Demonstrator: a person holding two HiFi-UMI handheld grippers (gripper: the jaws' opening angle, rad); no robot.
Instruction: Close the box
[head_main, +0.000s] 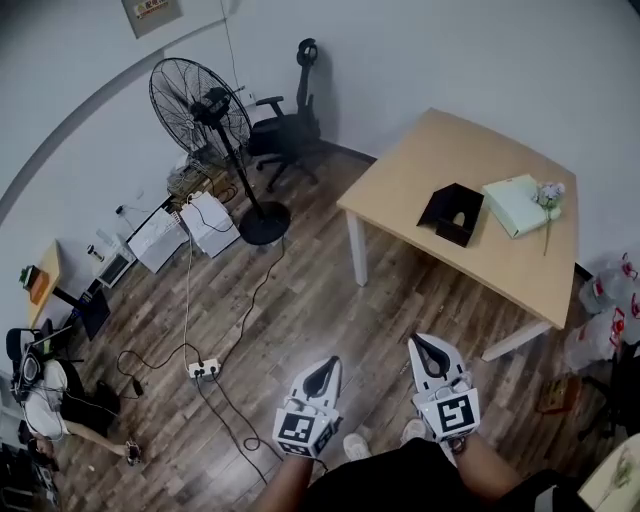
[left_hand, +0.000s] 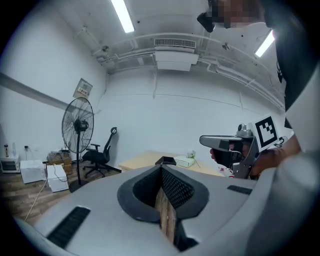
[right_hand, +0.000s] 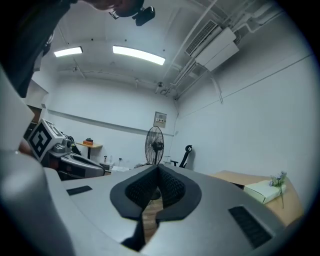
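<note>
Black box (head_main: 452, 212), its inside hidden; left gripper (head_main: 328, 364) and right gripper (head_main: 421, 342): jaws pressed together, empty.

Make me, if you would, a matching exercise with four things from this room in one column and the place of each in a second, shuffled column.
Things:
1. black box
2. pale green box
3. fan
4. power strip

Places:
A. lying flat on the wooden floor
B. on the table, with a flower sprig at its side
C. standing next to the office chair
D. on the table, left of the other box in the head view

Pairs: 1-D, 2-B, 3-C, 4-A.
</note>
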